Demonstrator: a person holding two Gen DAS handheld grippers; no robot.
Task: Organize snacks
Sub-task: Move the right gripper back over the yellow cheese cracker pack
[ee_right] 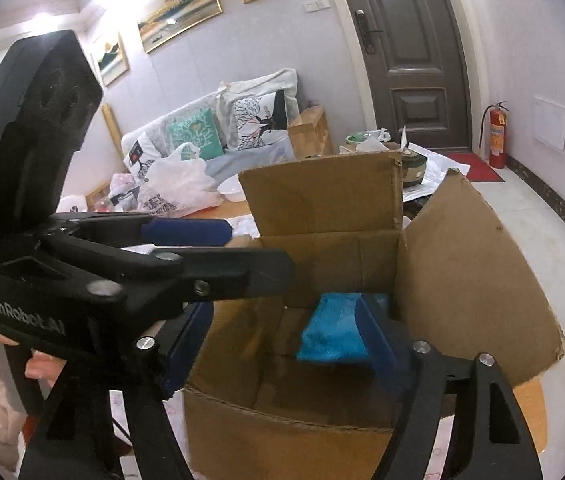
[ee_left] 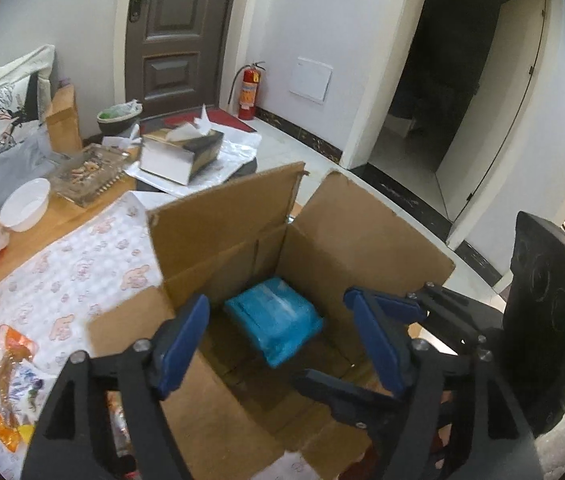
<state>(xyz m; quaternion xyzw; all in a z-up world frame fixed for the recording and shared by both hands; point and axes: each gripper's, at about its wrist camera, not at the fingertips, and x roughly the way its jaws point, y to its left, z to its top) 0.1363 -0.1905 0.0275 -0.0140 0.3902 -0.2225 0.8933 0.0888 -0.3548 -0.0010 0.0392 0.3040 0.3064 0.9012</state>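
Observation:
An open cardboard box (ee_left: 362,236) (ee_right: 322,200) stands on the table with its flaps raised. Inside it, low down, is a blue snack packet (ee_left: 274,322) (ee_right: 330,332), slightly blurred. My left gripper (ee_left: 278,340) hangs over the box mouth, open, its blue pads on either side of the packet and clear of it. My right gripper (ee_right: 282,340) is open above the box too, with the packet below and beyond its pads. Each gripper shows in the other's view: the right one (ee_left: 326,336) enters from the right, the left one (ee_right: 260,254) from the left.
An orange-edged clear snack bag (ee_left: 10,380) lies on the patterned cloth left of the box. Further back stand a white bowl (ee_left: 24,204), a glass tray (ee_left: 90,172) and a tissue box (ee_left: 182,152). A person's hand (ee_right: 42,364) holds the left gripper's handle.

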